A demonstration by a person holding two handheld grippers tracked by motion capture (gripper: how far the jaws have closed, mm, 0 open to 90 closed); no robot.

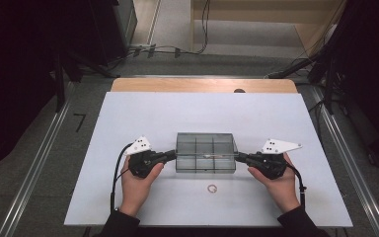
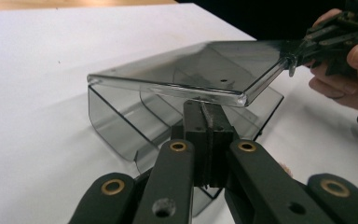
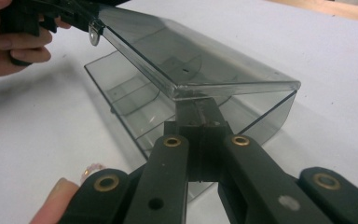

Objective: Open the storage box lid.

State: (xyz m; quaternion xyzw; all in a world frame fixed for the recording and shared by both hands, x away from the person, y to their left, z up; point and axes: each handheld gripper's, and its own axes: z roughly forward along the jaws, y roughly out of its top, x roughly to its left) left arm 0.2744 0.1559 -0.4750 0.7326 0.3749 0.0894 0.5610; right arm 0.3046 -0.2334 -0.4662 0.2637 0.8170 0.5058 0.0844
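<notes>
Smoky plastic box [image 1: 206,153], lid [image 2: 186,70] raised, compartments bare.

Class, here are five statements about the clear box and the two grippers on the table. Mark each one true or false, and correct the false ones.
1. The lid of the clear box is raised at the front. True.
2. The left gripper and the right gripper pinch opposite ends of the lid. True.
3. The box is packed with screws. False: its compartments look empty.
4. The box stands on bare wood. False: it stands on a white sheet.
5. A small ring lies on the sheet near the box. True.
</notes>
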